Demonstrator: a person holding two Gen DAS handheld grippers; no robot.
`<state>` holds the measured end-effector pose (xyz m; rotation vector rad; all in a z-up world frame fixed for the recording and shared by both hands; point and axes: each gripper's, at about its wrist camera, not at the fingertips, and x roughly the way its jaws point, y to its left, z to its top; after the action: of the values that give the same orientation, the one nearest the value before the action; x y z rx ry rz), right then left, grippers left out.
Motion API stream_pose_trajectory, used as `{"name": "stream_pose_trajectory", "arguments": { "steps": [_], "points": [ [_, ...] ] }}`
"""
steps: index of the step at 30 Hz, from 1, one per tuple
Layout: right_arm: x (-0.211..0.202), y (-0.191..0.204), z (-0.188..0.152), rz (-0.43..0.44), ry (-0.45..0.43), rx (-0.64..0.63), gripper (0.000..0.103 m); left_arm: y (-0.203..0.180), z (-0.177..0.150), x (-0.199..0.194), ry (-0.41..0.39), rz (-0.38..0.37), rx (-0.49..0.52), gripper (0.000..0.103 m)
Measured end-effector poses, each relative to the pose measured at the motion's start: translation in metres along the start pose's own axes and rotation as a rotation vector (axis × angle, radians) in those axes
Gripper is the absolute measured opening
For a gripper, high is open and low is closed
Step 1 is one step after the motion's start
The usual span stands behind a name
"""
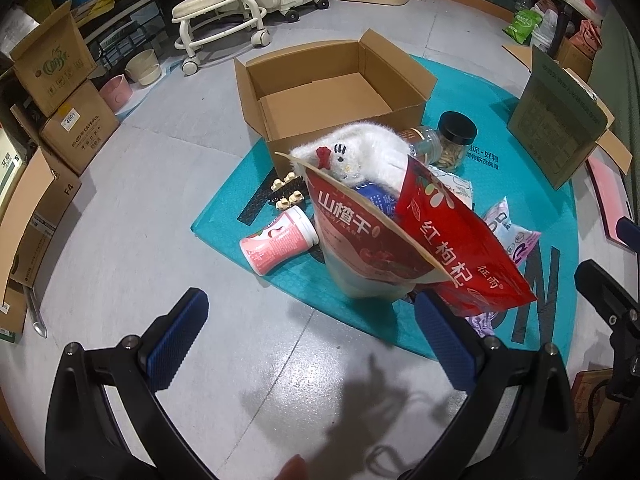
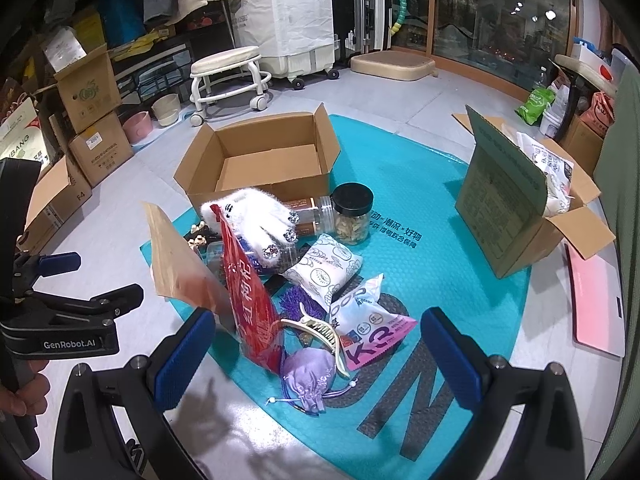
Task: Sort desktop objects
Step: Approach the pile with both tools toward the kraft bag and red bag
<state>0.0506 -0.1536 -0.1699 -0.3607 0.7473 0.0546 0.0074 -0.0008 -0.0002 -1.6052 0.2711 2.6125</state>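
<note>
Nothing picked yet, pile sits on teal mat (image 2: 420, 168) in front of empty open box (image 2: 260, 160). Left gripper (image 1: 312, 320) and right gripper (image 2: 316, 344) both spread wide, holding nothing. Best bet probably: grab top or edge item first, pinch red goji bag (image 1: 460, 240) by its edge, not middle. Bag's lower corner just beside left gripper's right finger; purple pouch (image 2: 308, 372) lies between right gripper's fingers, below them.

Glossy plastic pouch (image 1: 460, 240), fluffy cloth glove (image 1: 372, 152), matt cardboard box (image 1: 340, 92).
</note>
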Motion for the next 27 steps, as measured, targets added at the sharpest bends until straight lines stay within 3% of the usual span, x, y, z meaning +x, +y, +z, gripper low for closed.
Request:
{"name": "stream_pose_trajectory", "arguments": {
  "steps": [27],
  "points": [
    [-0.029, -0.004, -0.056, -0.032, 0.004, 0.030, 0.103, 0.002, -0.003, -0.002, -0.008, -0.056, 0.039, 0.103]
  ]
}}
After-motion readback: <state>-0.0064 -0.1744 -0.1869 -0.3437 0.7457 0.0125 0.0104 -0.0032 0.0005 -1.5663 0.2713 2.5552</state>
